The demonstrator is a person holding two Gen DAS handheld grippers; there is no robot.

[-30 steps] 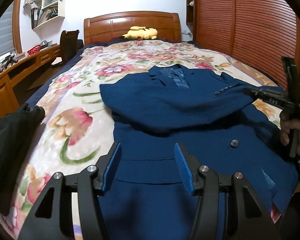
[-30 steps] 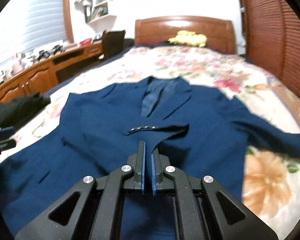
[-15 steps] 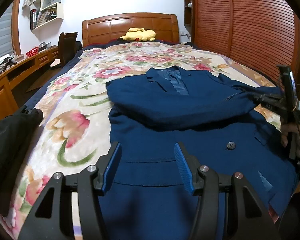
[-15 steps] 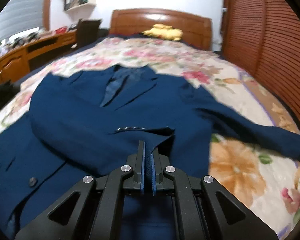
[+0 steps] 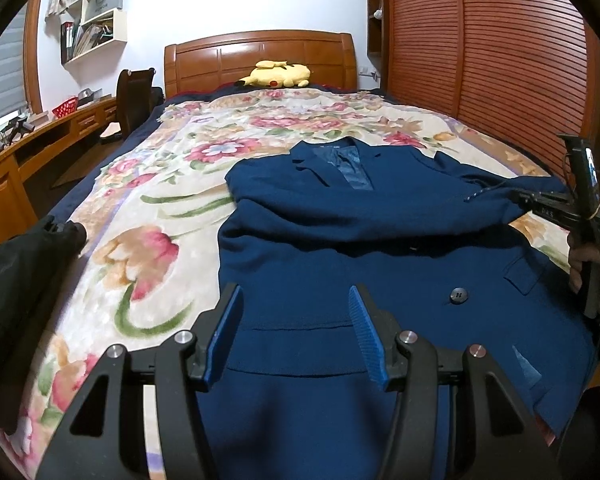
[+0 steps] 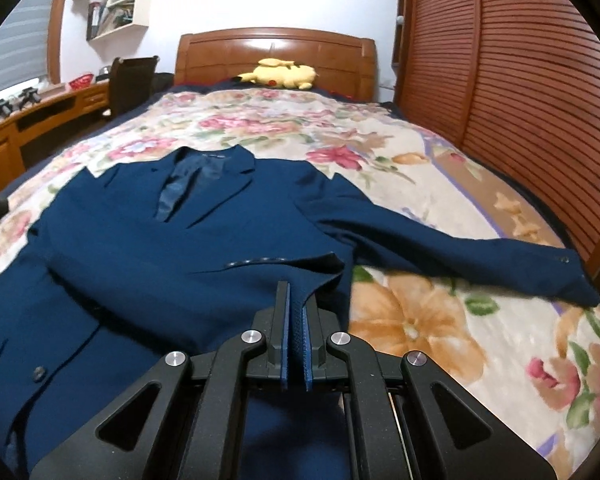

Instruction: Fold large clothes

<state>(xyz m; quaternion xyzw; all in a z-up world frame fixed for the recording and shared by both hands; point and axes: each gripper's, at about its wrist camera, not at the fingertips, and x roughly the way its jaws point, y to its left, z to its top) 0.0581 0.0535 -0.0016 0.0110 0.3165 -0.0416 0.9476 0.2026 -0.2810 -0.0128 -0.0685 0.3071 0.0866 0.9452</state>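
Observation:
A navy blue suit jacket (image 5: 380,264) lies face up on the floral bedspread, collar toward the headboard; it also shows in the right wrist view (image 6: 148,248). One sleeve (image 5: 340,216) is folded across the chest. My right gripper (image 6: 295,300) is shut on that sleeve's cuff (image 6: 300,268) and holds it over the jacket's right edge; it also shows in the left wrist view (image 5: 548,204). The other sleeve (image 6: 460,252) lies stretched out to the right on the bedspread. My left gripper (image 5: 296,304) is open and empty above the jacket's lower front.
The floral bedspread (image 5: 148,248) covers the bed up to a wooden headboard (image 5: 260,56). A yellow plush toy (image 5: 278,74) lies at the head. A dark garment (image 5: 16,264) sits at the left edge. A desk and chair (image 5: 134,100) stand left; a slatted wooden wall (image 5: 500,60) stands right.
My right gripper has carried the cuff further right across the jacket, so the sleeve now lies fully across the chest. The left gripper has stayed open and shifted slightly.

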